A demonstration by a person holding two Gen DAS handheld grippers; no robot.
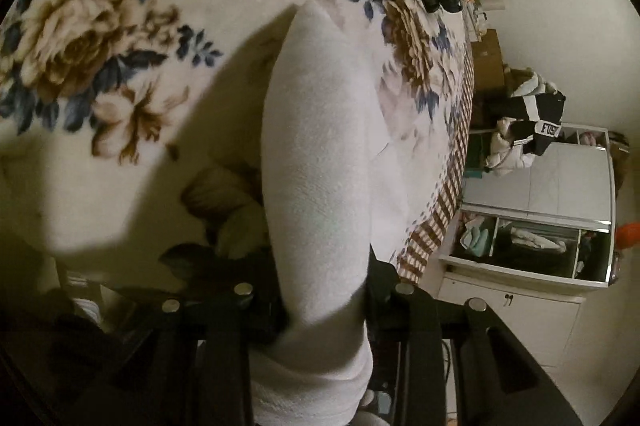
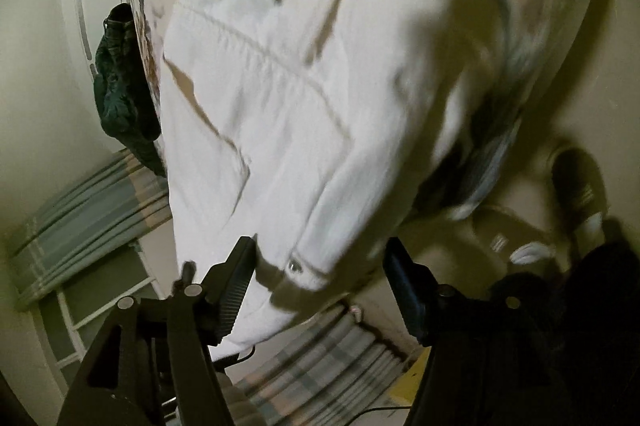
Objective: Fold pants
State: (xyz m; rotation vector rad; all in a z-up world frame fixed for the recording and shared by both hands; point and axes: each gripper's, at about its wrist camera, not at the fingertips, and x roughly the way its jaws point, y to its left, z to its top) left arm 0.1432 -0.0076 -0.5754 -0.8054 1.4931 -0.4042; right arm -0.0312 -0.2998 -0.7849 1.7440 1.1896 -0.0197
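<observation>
One leg of white pants pinched, floral blanket

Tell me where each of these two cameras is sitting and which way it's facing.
Left wrist: on the left gripper, angled down at the floral blanket; its fingers clamp a fold of the white pants.
Right wrist: on the right gripper, facing the pants' waist end and button; its fingers stand apart around that edge, not pressing.
Shared: the white pants, the blanket and a dark garment at the bed's edge.
</observation>
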